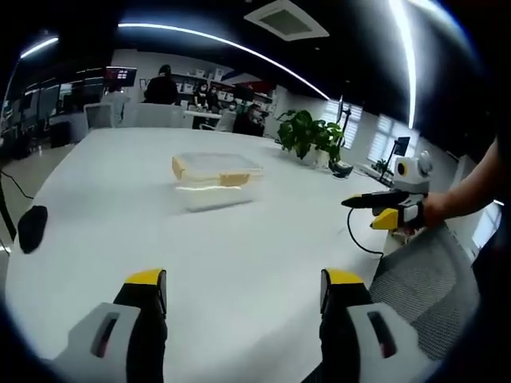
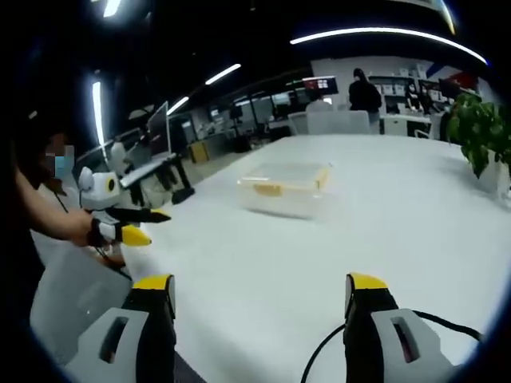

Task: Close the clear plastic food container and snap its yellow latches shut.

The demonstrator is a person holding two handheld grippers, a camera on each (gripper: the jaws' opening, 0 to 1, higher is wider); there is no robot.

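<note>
Left gripper view, left to right: a dark object (image 1: 32,227) lies at the left edge of the white tabletop (image 1: 255,263). The left tool (image 1: 243,291) sits low over the near edge, jaws spread wide with nothing between them. The clear plastic food container (image 1: 215,179) stands near the middle of the tabletop, well apart from the tool, with yellow latches (image 1: 182,167) visible at its sides. Whether the lid is fully seated or the latches are snapped cannot be told at this range. A potted plant (image 1: 311,136) stands beyond it at the far right. The other tool enters from the right, carried in a hand.

Right gripper view: the right tool (image 2: 259,291) is likewise open and empty, near the tabletop edge, the container (image 2: 283,187) well ahead of it.

Risks, as judged:
- The container is light and unbraced; pressing one latch from a single side would likely slide or tip it.
- If the lid sits crooked, forcing a latch could leave it half caught or pop the lid.
- A cable (image 2: 319,359) trails by the right tool and may snag on the tabletop edge during the reach.

Open room: bare tabletop lies all round the container, so both tools can approach from opposite sides; the plant and the dark object lie off the direct line.
</note>
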